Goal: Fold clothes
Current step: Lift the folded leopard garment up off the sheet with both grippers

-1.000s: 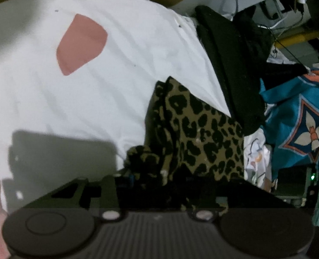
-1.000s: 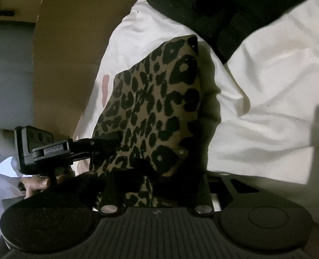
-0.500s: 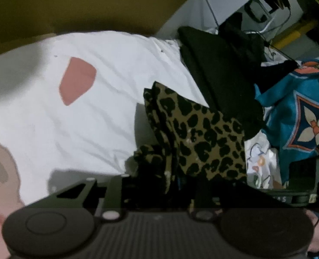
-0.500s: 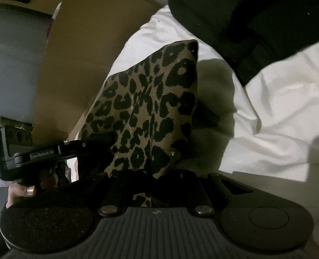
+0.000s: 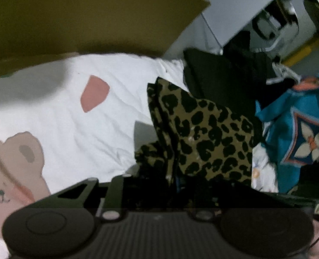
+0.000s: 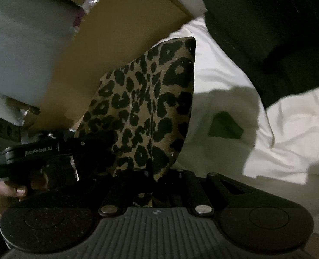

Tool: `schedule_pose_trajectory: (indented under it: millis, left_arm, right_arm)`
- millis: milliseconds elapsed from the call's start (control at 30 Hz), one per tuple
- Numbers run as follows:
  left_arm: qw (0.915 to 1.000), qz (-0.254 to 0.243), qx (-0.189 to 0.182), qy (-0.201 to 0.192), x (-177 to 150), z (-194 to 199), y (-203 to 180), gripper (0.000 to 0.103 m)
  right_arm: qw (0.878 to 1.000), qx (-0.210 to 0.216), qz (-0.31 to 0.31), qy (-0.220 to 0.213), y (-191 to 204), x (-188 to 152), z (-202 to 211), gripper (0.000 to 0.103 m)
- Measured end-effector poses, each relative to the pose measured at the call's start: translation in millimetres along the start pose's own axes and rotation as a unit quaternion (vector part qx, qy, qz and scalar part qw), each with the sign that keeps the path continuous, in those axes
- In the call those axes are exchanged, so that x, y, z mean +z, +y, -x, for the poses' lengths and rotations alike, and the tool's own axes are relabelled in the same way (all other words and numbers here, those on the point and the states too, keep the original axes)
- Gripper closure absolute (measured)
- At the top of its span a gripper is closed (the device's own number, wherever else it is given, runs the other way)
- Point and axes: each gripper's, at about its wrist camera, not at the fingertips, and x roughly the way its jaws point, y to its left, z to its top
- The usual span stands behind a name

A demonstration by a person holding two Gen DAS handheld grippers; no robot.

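Mid-fold: we held the leopard-print garment [image 6: 150, 108] up above the white sheet [image 5: 77, 129], left gripper [image 5: 159, 185] and right gripper [image 6: 153, 185] each clamped on an edge. Next, we judged, lay it flat and crease.

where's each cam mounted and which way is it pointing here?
Left wrist: on the left hand-held gripper, facing down along its fingers at the leopard-print garment on the white bear-print sheet; own gripper body shows.
Right wrist: on the right hand-held gripper, facing down at the same garment, cardboard beyond; the left gripper and the person's hand show.
Shared: leopard-print garment, white sheet, black clothing.
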Motion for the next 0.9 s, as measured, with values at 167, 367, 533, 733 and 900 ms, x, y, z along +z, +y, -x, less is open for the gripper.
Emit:
schedule_pose_trajectory:
  millis: [167,367,533,733,900]
  left_arm:
    - [0.9996,0.004,0.023,-0.018,2.7,32.7,-22.7,0.078]
    - [0.9983,0.013,0.025,-0.051,16.1,82.0,-52.5,0.078]
    - [0.9963,0.012,0.022,-0.082,27.9,124.8,-79.6,0.078]
    - [0.9934,0.003,0.022,-0.112,34.8,172.3,-110.2,0.078]
    - [0.9900,0.001,0.029,-0.138,36.3,212.2,-132.8,0.078]
  right_arm:
    - [0.999,-0.002,0.043,-0.002,32.8,10.5,22.5,0.098]
    - [0.996,-0.003,0.082,-0.018,72.0,24.2,65.3,0.098]
    - [0.993,0.006,0.115,-0.031,108.7,37.7,105.3,0.098]
    - [0.986,0.016,0.161,-0.043,153.5,41.2,152.8,0.098]
    - [0.979,0.027,0.194,-0.056,191.5,40.9,186.1,0.098]
